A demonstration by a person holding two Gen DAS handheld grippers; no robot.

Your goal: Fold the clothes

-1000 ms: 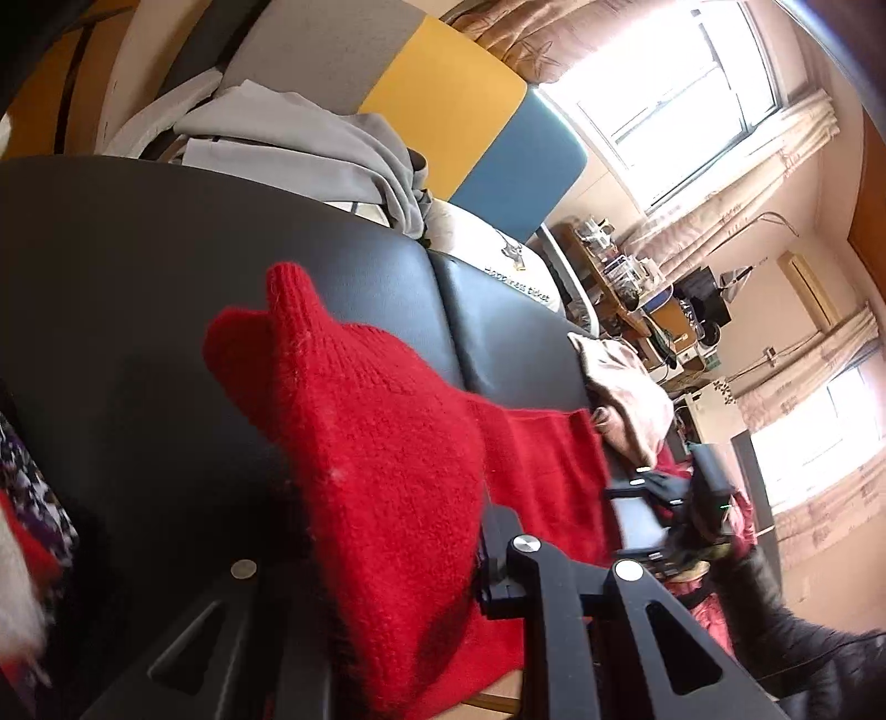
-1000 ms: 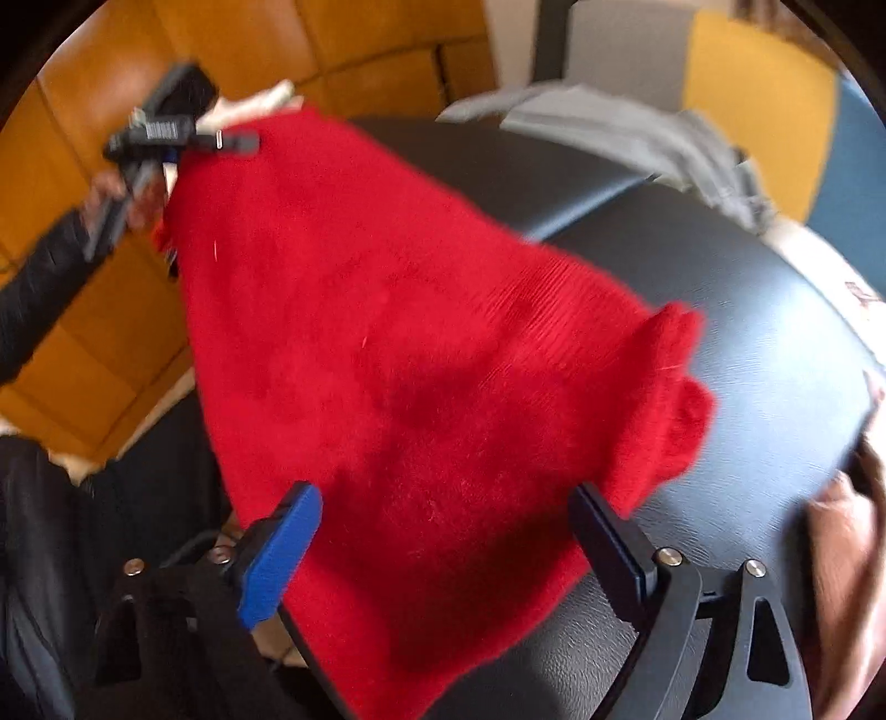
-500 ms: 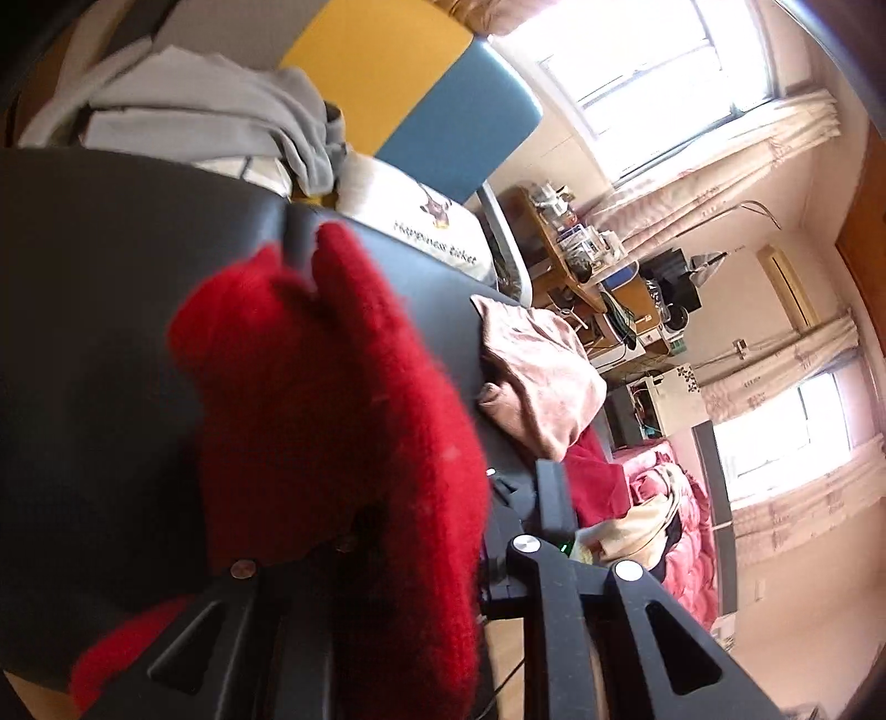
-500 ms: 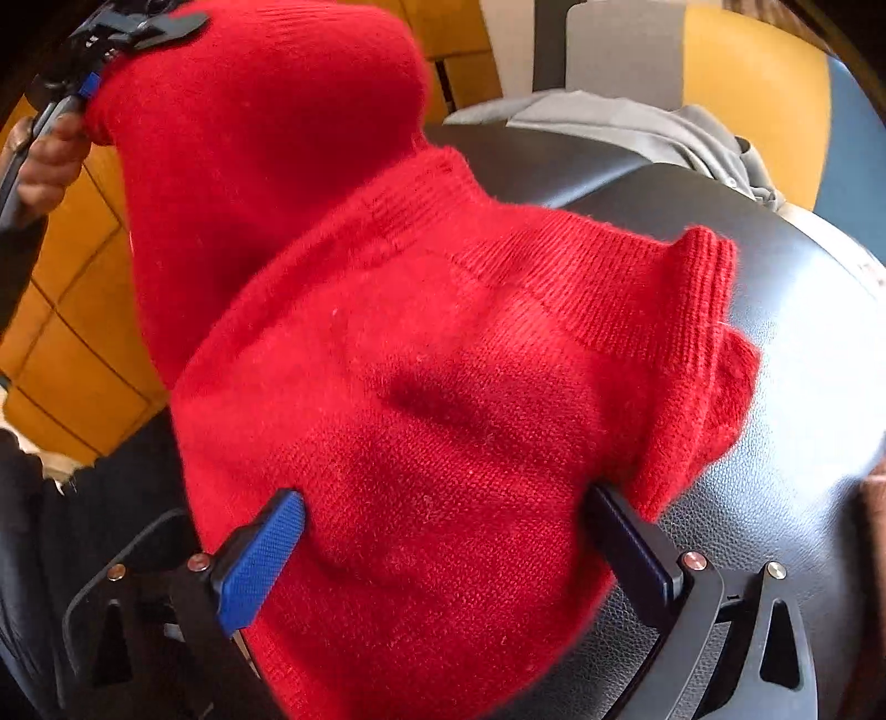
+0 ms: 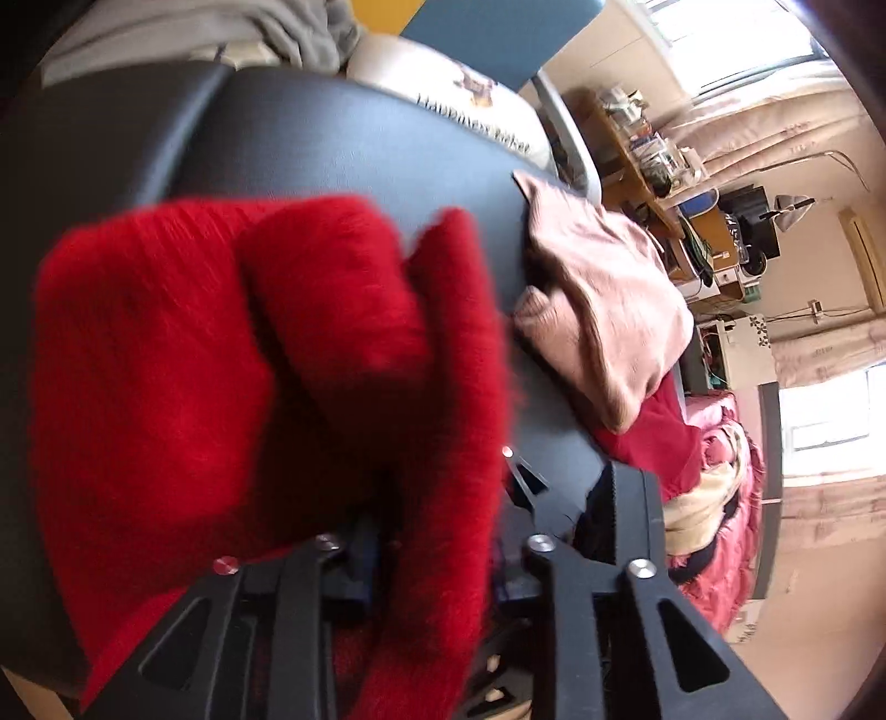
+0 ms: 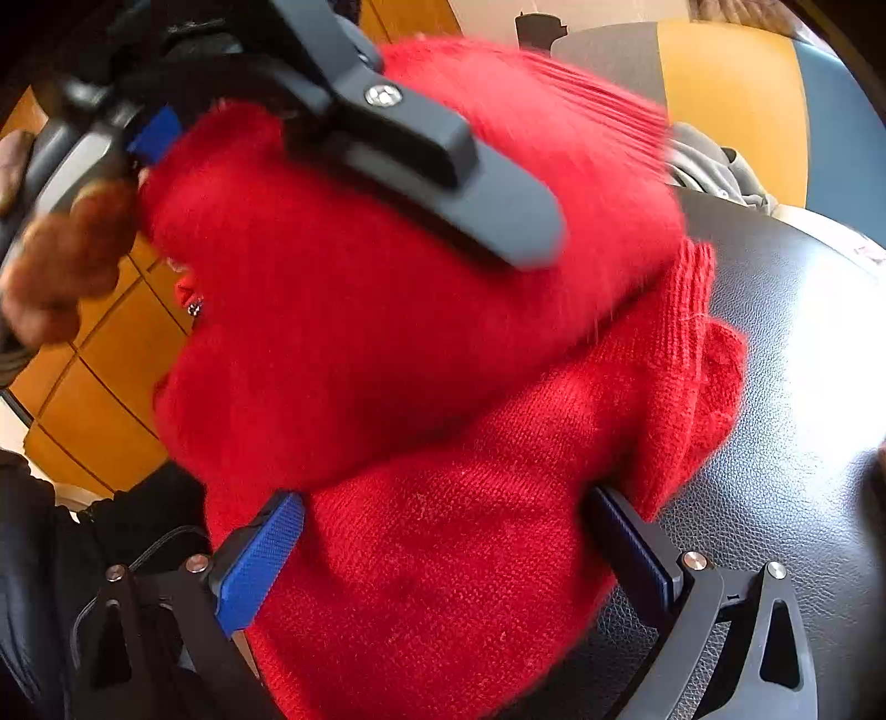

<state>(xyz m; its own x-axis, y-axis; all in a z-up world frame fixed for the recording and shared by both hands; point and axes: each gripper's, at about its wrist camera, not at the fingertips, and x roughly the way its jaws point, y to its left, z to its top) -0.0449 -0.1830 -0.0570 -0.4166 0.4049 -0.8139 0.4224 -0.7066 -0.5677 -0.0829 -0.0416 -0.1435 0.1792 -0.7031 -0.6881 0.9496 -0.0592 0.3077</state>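
A fuzzy red sweater (image 5: 166, 360) lies bunched on a black padded surface (image 5: 332, 138). My left gripper (image 5: 432, 543) has a band of the sweater filling the gap between its fingers, and its jaws are opening. In the right wrist view, one left-gripper finger (image 6: 432, 166) lies across a raised fold of the red sweater (image 6: 443, 443), which hangs doubled over the lower layer. My right gripper (image 6: 443, 531) stands wide open low over the surface. Its blue pads (image 6: 260, 554) flank the lower layer without squeezing it.
A tan garment (image 5: 598, 299) lies crumpled on the black surface just right of the sweater. A grey garment (image 5: 221, 33) and a printed white pillow (image 5: 443, 94) sit beyond the far edge. A person's hand (image 6: 61, 260) holds the left gripper. Red bedding (image 5: 720, 471) lies beyond.
My left gripper has swept the sweater's edge across and over toward the right gripper, doubling the sweater onto itself. Its fingers now stand wider apart. The right gripper spread slightly and barely moved.
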